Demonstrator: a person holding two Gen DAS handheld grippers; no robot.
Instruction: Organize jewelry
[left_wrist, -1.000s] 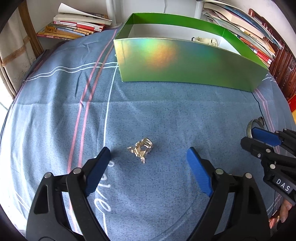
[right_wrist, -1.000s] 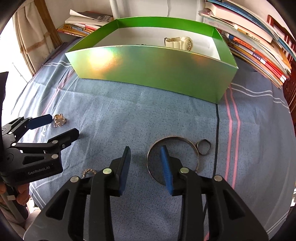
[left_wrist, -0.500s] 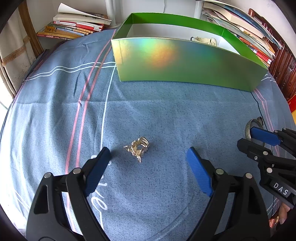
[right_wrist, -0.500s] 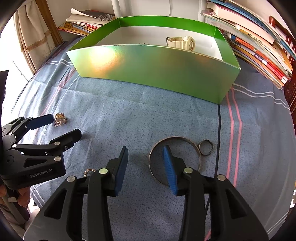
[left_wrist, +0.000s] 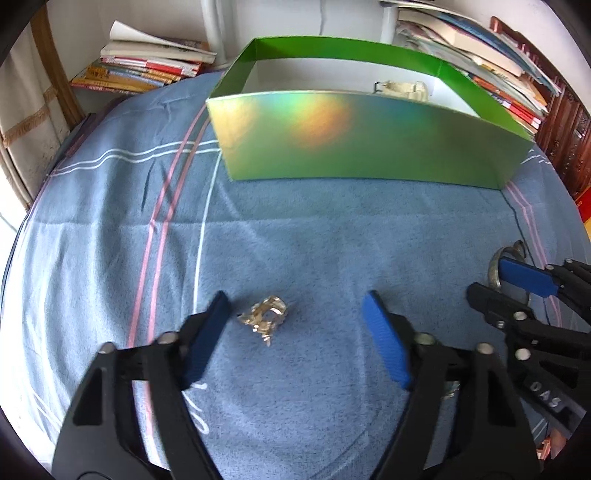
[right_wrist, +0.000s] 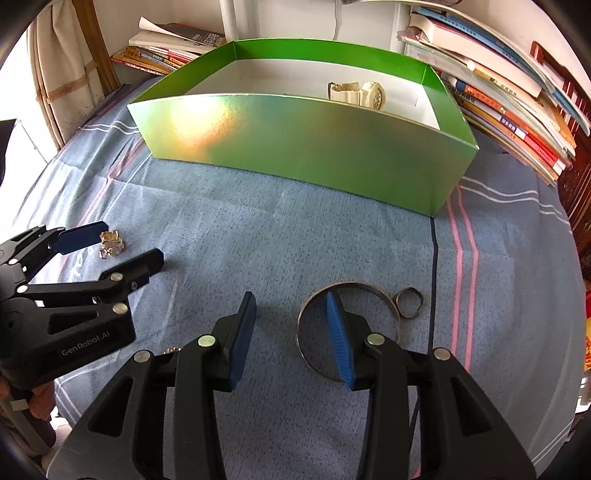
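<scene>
A gold jewelry clump (left_wrist: 264, 317) (right_wrist: 110, 242) lies on the blue striped cloth (left_wrist: 295, 229). My left gripper (left_wrist: 295, 317) (right_wrist: 125, 249) straddles it with jaws closing; the clump sits near the left pad (left_wrist: 207, 332), and the other pad is well clear of it. A thin metal bangle (right_wrist: 369, 286) (left_wrist: 493, 266) lies flat. My right gripper (right_wrist: 290, 314) (left_wrist: 495, 282) is open, one finger (right_wrist: 338, 332) inside the bangle and the bangle's left rim between the pads. A small ring (right_wrist: 419, 306) touches the bangle. The green box (right_wrist: 295, 147) (left_wrist: 369, 147) holds a cream watch (right_wrist: 358, 94).
Stacks of books stand behind the box at the left (left_wrist: 147, 62) and the right (right_wrist: 517, 110). A curtain (right_wrist: 62, 74) hangs at the far left. A small silver chain piece (right_wrist: 170, 350) lies near my right gripper's left finger.
My left gripper's jaws have narrowed around the gold clump, which now sits close to the left pad. The right gripper stays over the bangle's rim, much as before.
</scene>
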